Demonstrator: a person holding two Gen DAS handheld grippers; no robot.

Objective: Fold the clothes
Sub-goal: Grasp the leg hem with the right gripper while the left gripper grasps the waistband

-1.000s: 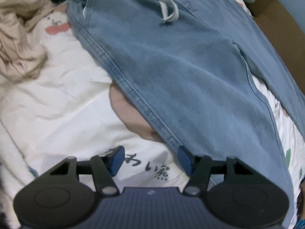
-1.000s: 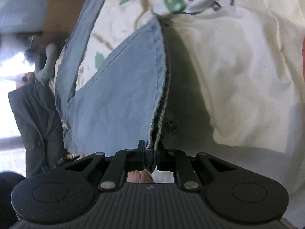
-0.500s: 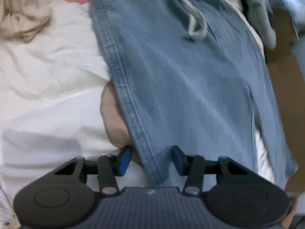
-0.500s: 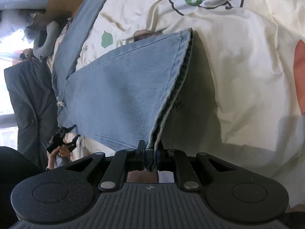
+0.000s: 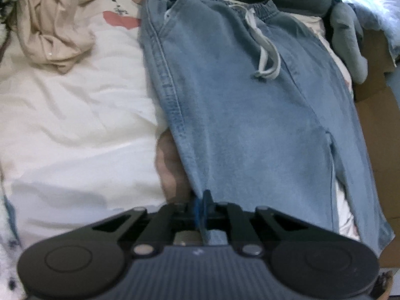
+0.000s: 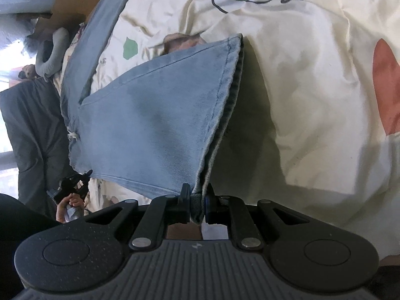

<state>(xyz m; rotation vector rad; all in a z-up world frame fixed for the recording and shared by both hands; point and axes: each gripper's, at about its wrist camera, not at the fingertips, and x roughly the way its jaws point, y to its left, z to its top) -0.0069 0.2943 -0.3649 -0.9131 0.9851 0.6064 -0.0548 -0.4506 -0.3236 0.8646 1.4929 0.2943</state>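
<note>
Left gripper point(image 5: 200, 207) at bottom centre of the left wrist view, fingers point(image 5: 207, 201) just closed on the side seam of the jeans point(image 5: 237, 115), denim edge pinched between the blue pads. Jeans spread up the middle of that frame over a white printed sheet point(image 5: 70, 125), elastic waistband at the top edge, white drawstring point(image 5: 265, 55) dangling right of centre, leg split showing at the right. Crumpled beige garment point(image 5: 55, 30) in the upper left, lying on the sheet, apart from the jeans. Grey plush shape point(image 5: 350, 40) and brown cardboard point(image 5: 375, 115) along the right side. Red print patch on the sheet just left of the waistband. Right gripper point(image 6: 197, 207) at bottom centre of the right wrist view, fingers point(image 6: 185, 200) narrow and clamped on the hem corner of one jeans point(image 6: 155, 130) leg, a fold of cloth bulging between the pads. Leg lifted off the sheet point(image 6: 312, 100), fanning from the fingers up toward the centre of the frame, hem edge running diagonally up and right, shadow cast on the sheet beside it. Other leg lying as a narrow strip toward the top left. Coloured letters printed on the sheet at the top, orange patch at the right edge. Dark bedding at the left edge. A hand point(image 6: 71, 206) holding a black gripper at the lower left, at the jeans' side edge.
</note>
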